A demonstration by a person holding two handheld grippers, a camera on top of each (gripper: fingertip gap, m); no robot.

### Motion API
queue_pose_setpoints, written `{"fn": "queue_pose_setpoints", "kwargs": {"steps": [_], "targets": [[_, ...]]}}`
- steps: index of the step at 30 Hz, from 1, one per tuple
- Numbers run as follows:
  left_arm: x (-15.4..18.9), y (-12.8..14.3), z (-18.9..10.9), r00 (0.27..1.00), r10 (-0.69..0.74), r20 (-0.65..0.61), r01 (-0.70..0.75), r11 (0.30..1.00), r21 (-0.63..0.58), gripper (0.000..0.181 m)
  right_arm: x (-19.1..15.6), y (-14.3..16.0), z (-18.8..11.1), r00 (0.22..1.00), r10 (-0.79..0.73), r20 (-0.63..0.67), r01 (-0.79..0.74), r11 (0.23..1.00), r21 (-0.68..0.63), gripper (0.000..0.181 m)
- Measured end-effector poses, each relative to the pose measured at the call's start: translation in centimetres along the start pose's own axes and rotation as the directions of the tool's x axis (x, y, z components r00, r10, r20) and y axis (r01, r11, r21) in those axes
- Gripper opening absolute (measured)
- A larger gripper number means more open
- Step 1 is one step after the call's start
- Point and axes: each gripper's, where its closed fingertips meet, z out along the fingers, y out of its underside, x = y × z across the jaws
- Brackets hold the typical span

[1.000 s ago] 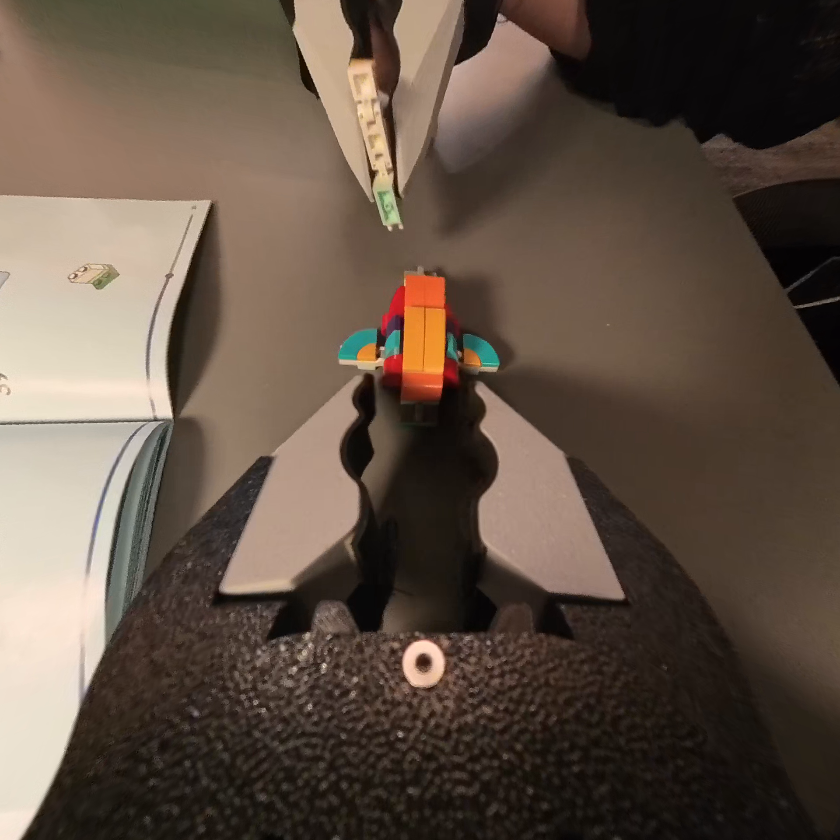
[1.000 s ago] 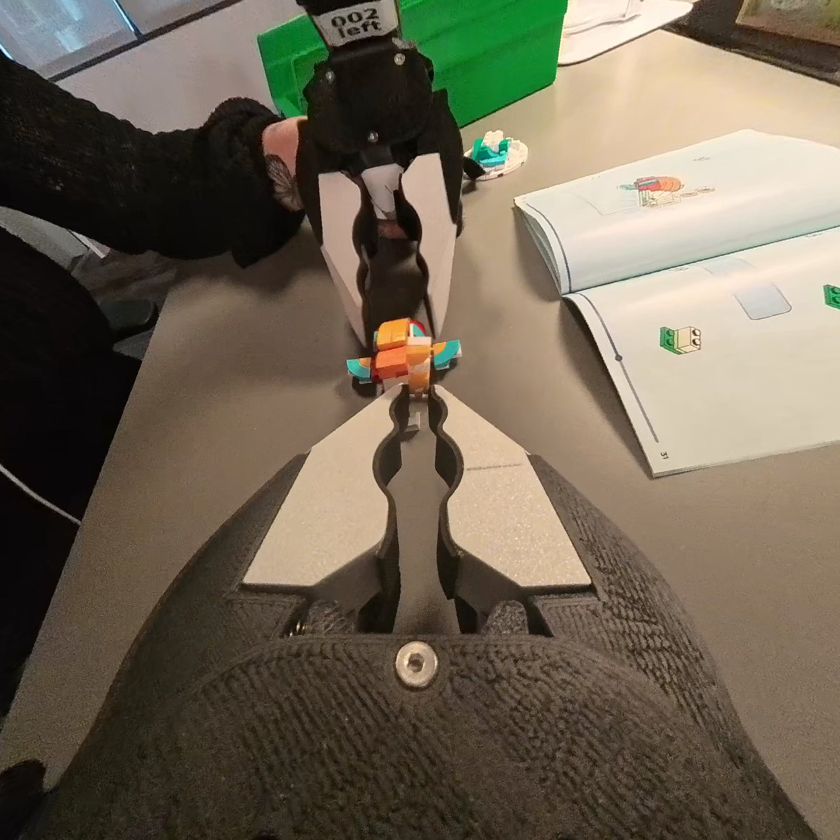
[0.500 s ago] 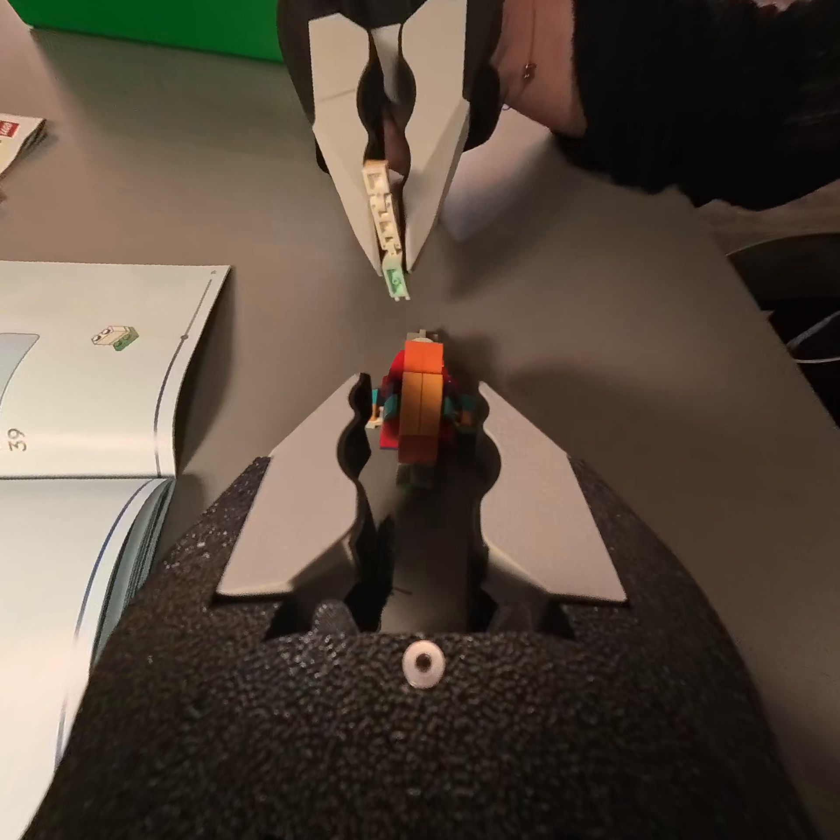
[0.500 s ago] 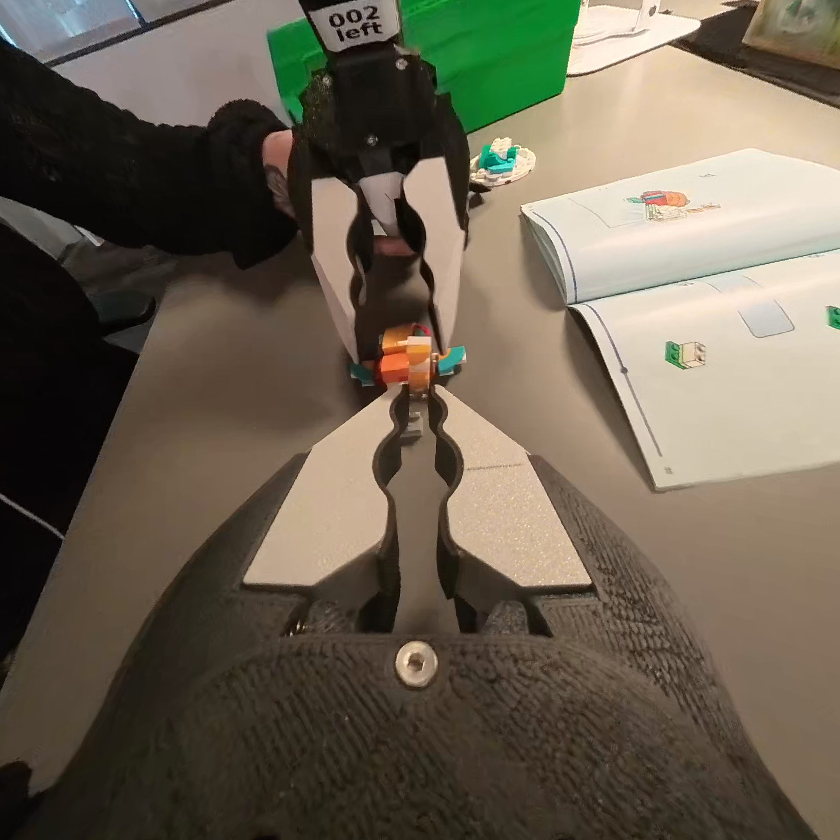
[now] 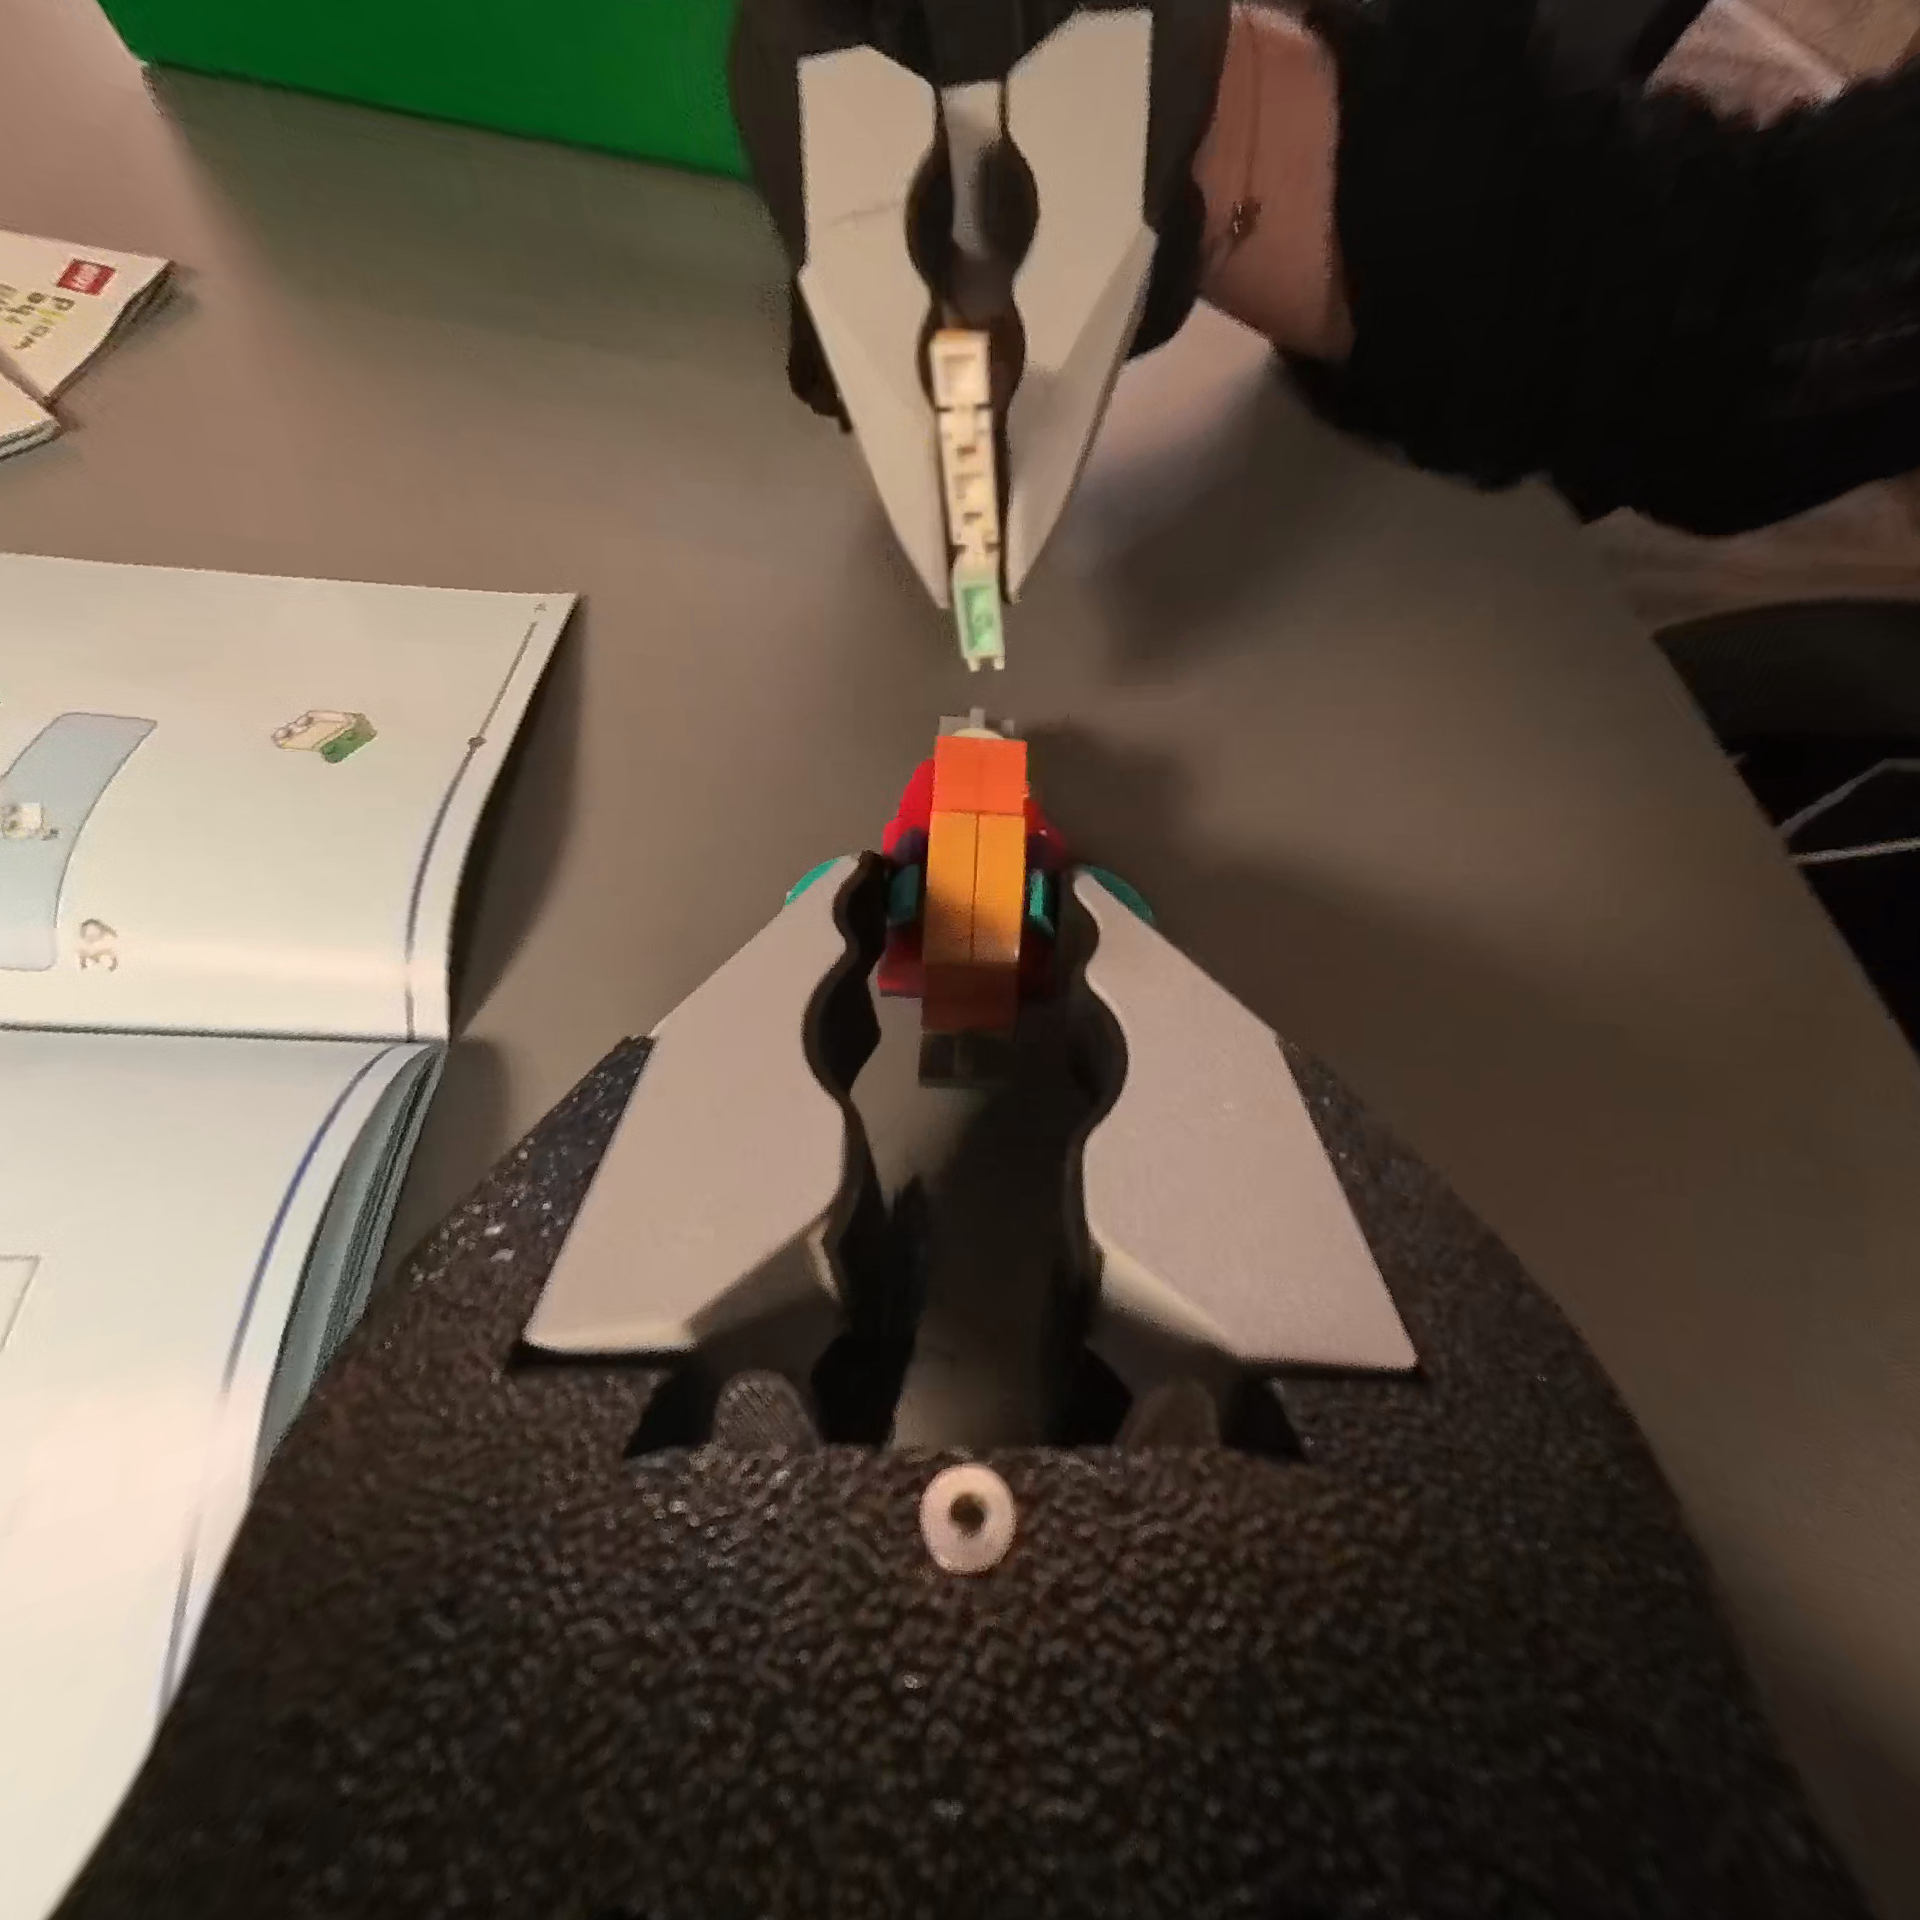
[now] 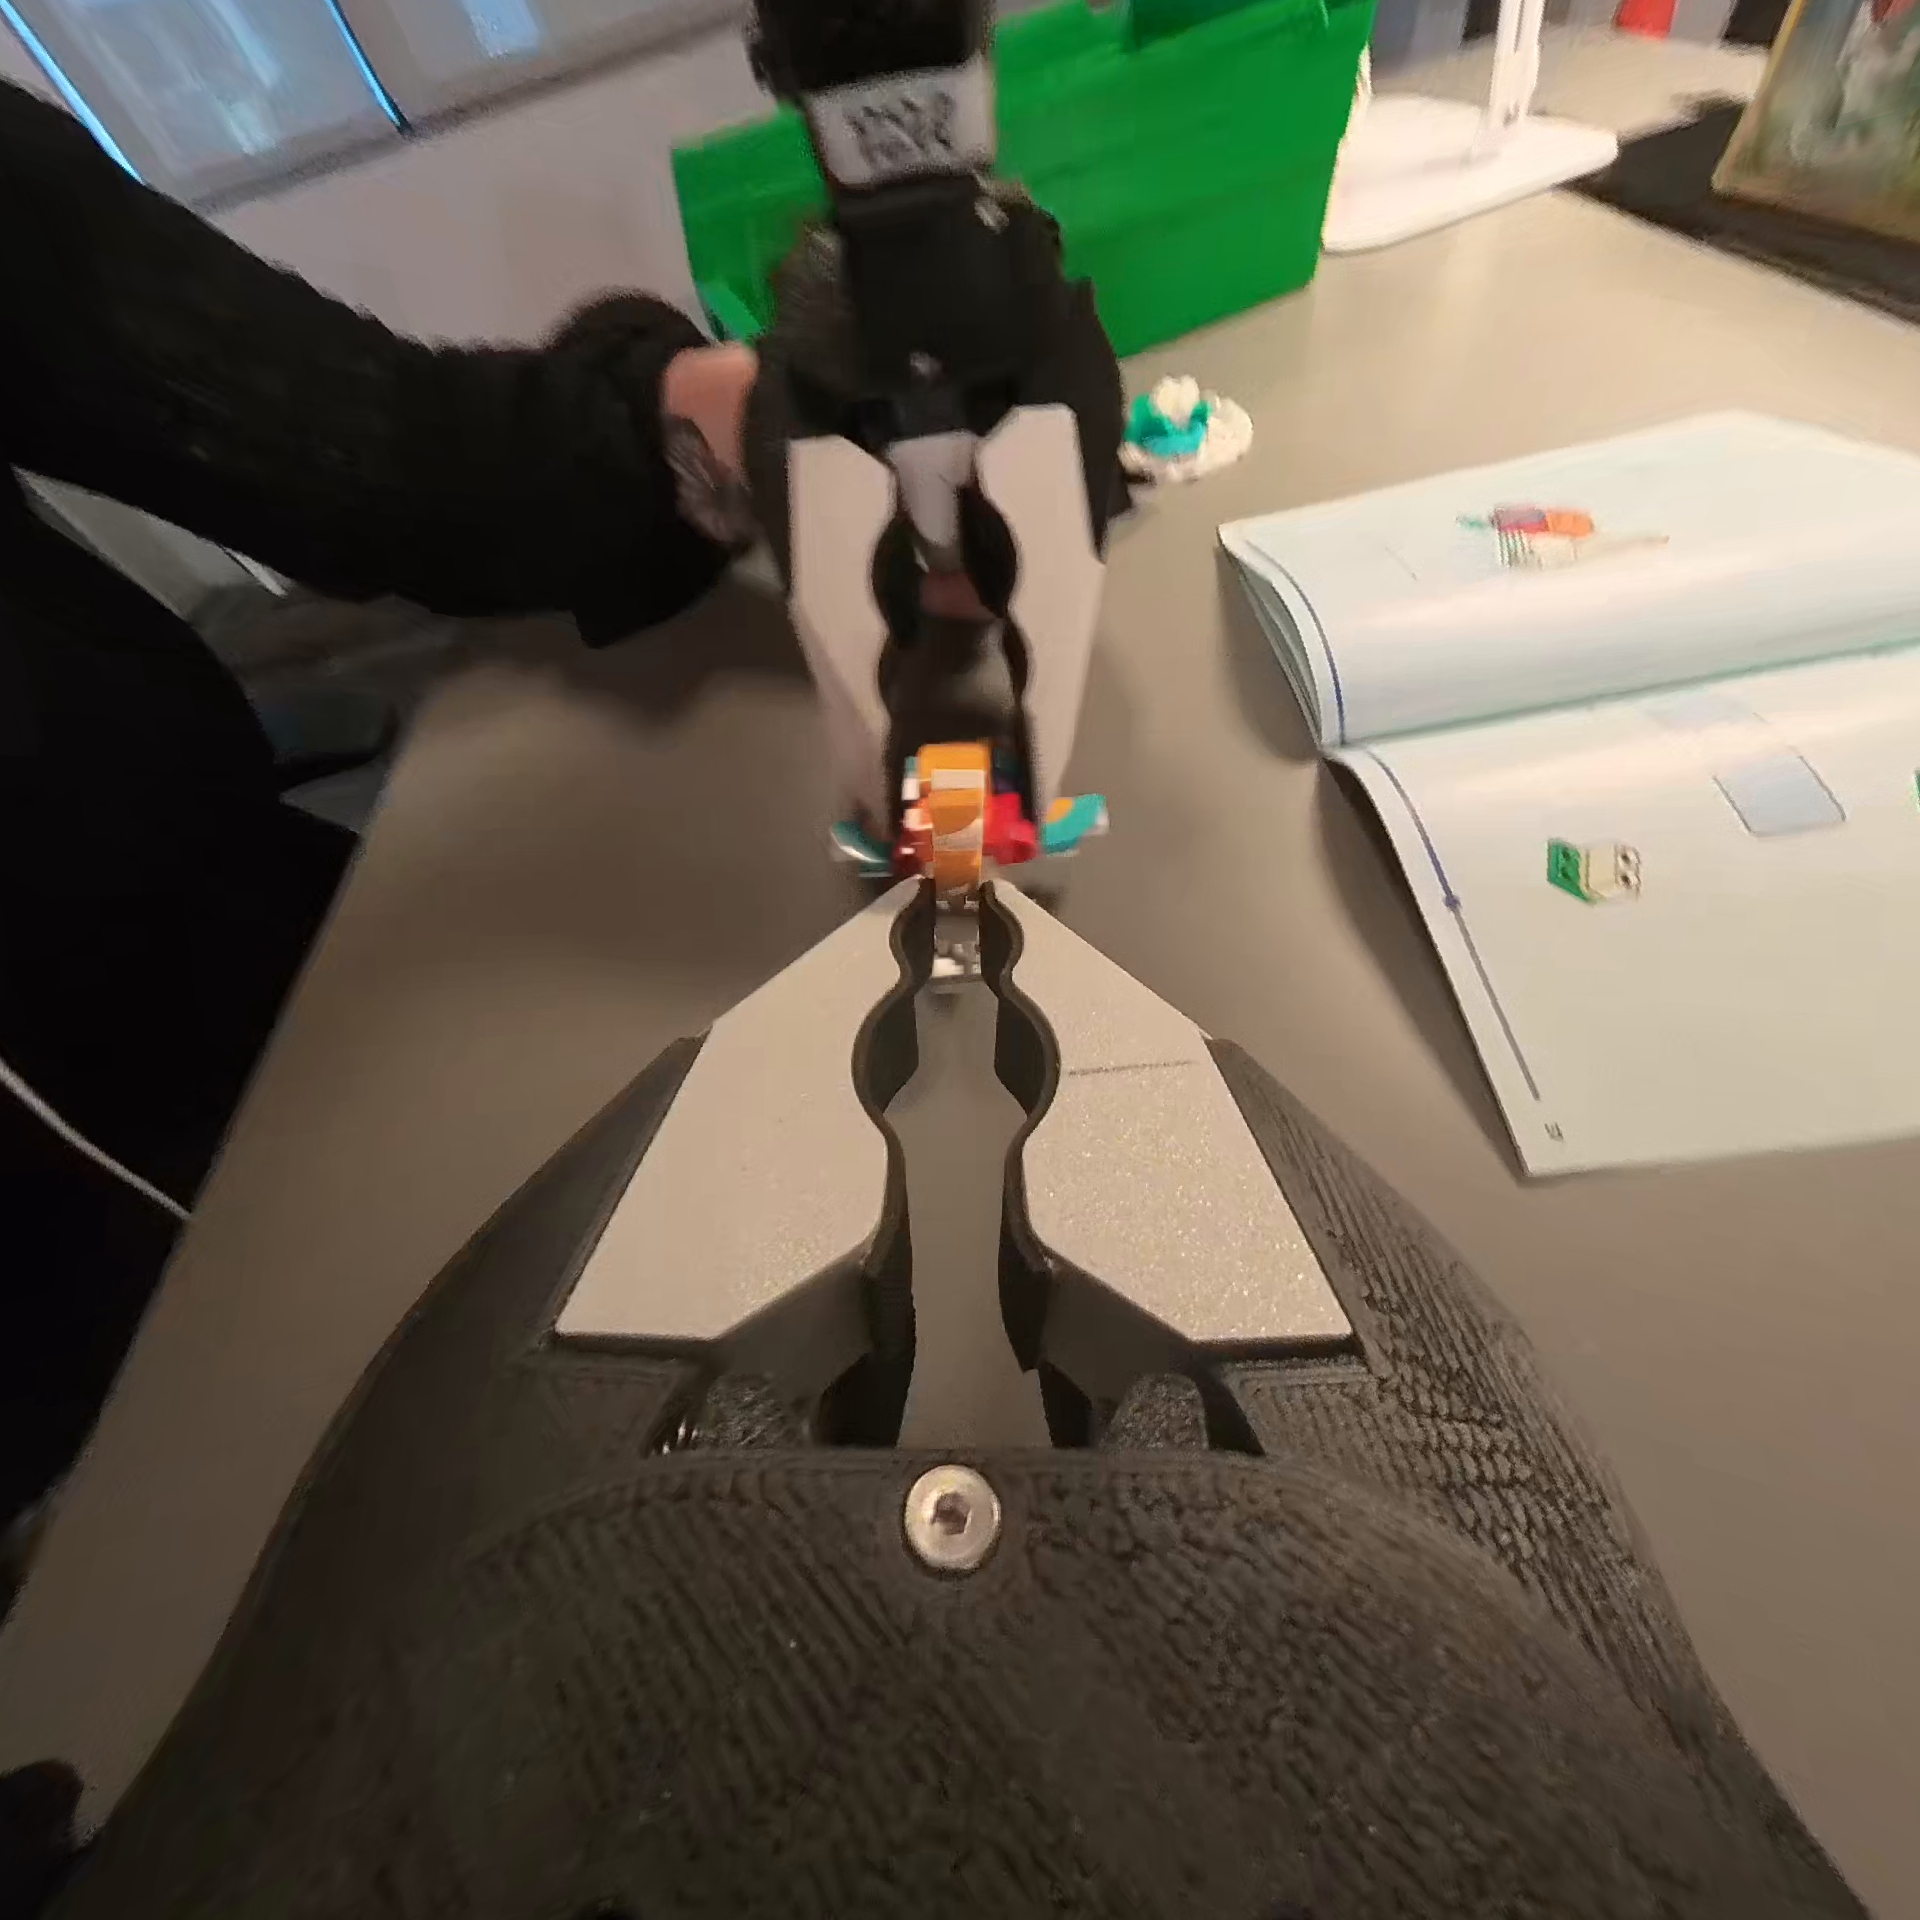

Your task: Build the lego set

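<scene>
1. two handheld grippers face each other over the grey tabletop (image 5: 1403, 831), and the step in hand looks like joining a new part to the small orange, red and teal lego model (image 5: 977, 831).
2. the model stands on the tabletop between the fingers of the left gripper (image 5: 971, 894). its jaws stand well apart, one each side of the body, with the teal wings poking out past the tips. whether the pads touch the bricks, i cannot tell.
3. the right gripper (image 5: 977, 592) is closed tight on a slim cream lego strip with a pale green end piece (image 5: 971, 488), held edge-on. the green tip sticks out past the fingertips and points at the far end of the model, just short of it.
4. next, i judge, the left jaws need to close and steady the model. the strip must then line up with the small grey stub at the model's far end before being pushed home.
5. an open white instruction booklet (image 5: 260, 779) lies beside the model, and a green plastic box (image 6: 1174, 208) stands farther back.
</scene>
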Motion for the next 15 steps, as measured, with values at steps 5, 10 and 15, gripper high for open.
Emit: {"fn": "queue_pose_setpoints", "kwargs": {"steps": [5, 10, 15], "targets": [[-0.2, -0.1, -0.6, 0.993, -0.105, -0.044, 0.106, 0.994, 0.027, 0.03, 0.2, -0.3, -0.1, 1.0, 0.023, 0.002, -0.023, 0.999, 0.026, 0.006], [0.3, -1.2, -1.0, 0.984, -0.144, -0.108, 0.155, 0.983, 0.099, 0.03, 0.0, -1.5, 0.2, 0.995, 0.092, 0.043, -0.095, 0.99, 0.101, 0.006], [0.2, -1.3, -1.1, 0.983, -0.146, -0.108, 0.157, 0.982, 0.107, 0.03, 0.4, -1.5, 0.1, 0.99, 0.133, 0.045, -0.138, 0.984, 0.113, 0.007]]}}
